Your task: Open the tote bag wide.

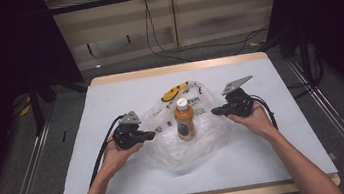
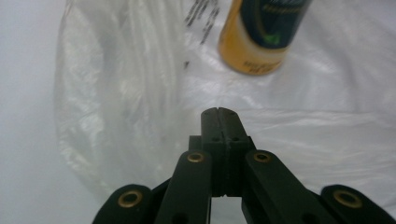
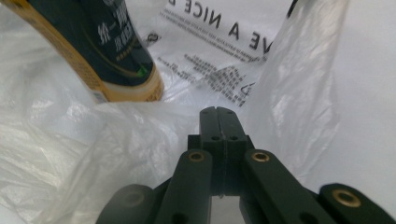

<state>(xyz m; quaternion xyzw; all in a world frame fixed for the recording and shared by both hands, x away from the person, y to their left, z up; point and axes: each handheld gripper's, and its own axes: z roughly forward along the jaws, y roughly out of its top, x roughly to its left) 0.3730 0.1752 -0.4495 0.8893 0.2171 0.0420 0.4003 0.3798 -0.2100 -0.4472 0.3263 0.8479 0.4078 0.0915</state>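
Here: one bottle (image 1: 184, 120) upright on one plastic bag (image 1: 167, 153); two grippers, left (image 1: 152, 135), right (image 1: 214, 112), jaws closed, whether pinching bag unclear

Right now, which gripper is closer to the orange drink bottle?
Left, narrowly. The left gripper sits just left of the orange drink bottle, level with its base on the clear plastic bag. The right gripper is on the opposite side, slightly farther off.
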